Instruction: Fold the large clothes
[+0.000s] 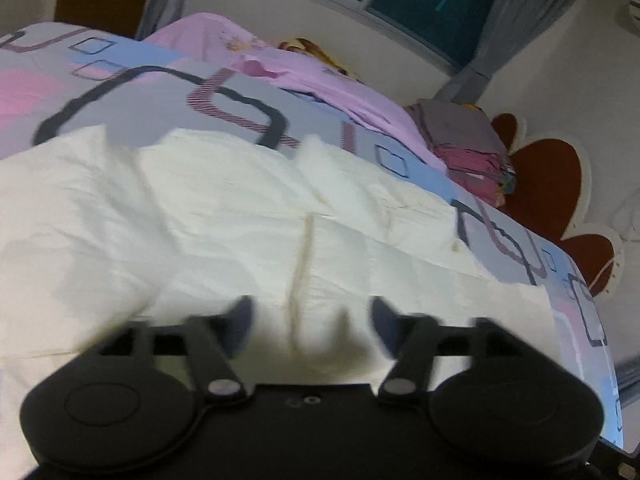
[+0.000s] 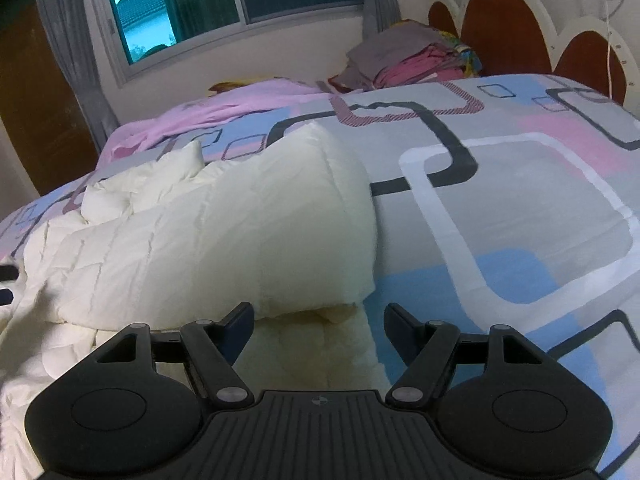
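Note:
A large cream quilted garment lies spread and partly folded on the patterned bedspread. My left gripper is open just above its middle, holding nothing; the view is blurred. In the right wrist view the garment lies left of centre with a thick folded edge on its right side. My right gripper is open and empty over the garment's near right corner, beside the bedspread.
A pink cloth lies at the far side of the bed; it also shows in the right wrist view. A stack of folded clothes sits by the red headboard. A window with grey curtains is behind.

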{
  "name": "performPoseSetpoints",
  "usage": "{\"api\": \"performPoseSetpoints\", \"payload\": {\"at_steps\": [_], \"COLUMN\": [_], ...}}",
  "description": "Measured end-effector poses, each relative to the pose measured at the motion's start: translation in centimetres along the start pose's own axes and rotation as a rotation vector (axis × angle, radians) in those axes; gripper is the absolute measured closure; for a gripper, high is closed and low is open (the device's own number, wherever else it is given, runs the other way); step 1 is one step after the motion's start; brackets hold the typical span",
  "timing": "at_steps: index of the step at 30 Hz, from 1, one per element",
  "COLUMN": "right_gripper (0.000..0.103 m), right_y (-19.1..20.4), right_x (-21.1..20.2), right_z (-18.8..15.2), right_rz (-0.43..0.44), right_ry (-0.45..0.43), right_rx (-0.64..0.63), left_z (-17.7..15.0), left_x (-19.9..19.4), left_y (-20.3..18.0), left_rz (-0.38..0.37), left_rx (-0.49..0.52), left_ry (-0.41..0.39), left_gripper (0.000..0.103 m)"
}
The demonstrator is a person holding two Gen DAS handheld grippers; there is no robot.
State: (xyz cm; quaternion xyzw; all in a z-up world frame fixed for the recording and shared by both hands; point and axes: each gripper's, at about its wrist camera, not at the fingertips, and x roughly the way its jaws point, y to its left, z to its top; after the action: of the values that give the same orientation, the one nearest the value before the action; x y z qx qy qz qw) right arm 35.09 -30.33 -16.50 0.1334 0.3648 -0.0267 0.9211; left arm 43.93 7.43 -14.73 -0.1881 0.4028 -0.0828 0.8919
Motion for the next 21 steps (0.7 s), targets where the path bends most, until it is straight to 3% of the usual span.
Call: {"api": "performPoseSetpoints", "payload": {"at_steps": [2, 3, 5, 6, 7, 9, 16, 17, 18, 21], "right_gripper": [0.032, 0.032, 0.032, 0.032, 0.032, 0.032, 0.034, 0.056, 0.072, 0.073], "right_y": [-0.4, -0.6, -0.9, -1.2, -1.3, -1.2, 0.4, 0.6, 0.8, 1.4], "right_x": [-0.4, -0.5, -0.2, -0.1, 0.0, 0.7, 2.7, 3.0, 3.5, 4.0], "right_z": [-0.3, -0.4, -0.7, -0.7, -0.8, -0.8, 0.4, 0.6, 0.9, 0.9], "right_rz": [-0.007, -0.016, -0.036, -0.041, -0.045, -0.062, -0.02, -0.005, 0.011, -0.001], "right_ry": [0.001, 0.005, 0.016, 0.018, 0.018, 0.022, 0.003, 0.011, 0.031, 0.04], "right_rx": [0.002, -0.005, -0.012, -0.005, -0.001, -0.016, -0.035, -0.035, -0.029, -0.051], "left_z": [-0.4, -0.6, -0.9, -1.0, -1.2, -1.2, 0.6, 0.9, 1.0, 0.1], "left_x": [1.2, 1.9, 3.3, 3.9, 4.0, 3.6, -2.0, -2.8, -3.4, -3.2], "left_y": [-0.6, -0.7, -0.4, -0.1, 0.2, 0.4, 0.8, 1.3, 1.8, 3.9], "left_rz": [0.002, 0.011, 0.011, 0.015, 0.027, 0.01, -0.022, -0.013, 0.003, 0.079], "left_rx": [0.035, 0.038, 0.013, -0.001, -0.01, -0.011, -0.004, -0.013, -0.013, -0.012], "left_ry": [0.025, 0.045, 0.086, 0.102, 0.092, 0.064, -0.092, -0.109, -0.121, -0.084], "left_gripper": [0.028, 0.034, 0.057, 0.078, 0.088, 0.097, 0.099, 0.099, 0.099, 0.099]}}
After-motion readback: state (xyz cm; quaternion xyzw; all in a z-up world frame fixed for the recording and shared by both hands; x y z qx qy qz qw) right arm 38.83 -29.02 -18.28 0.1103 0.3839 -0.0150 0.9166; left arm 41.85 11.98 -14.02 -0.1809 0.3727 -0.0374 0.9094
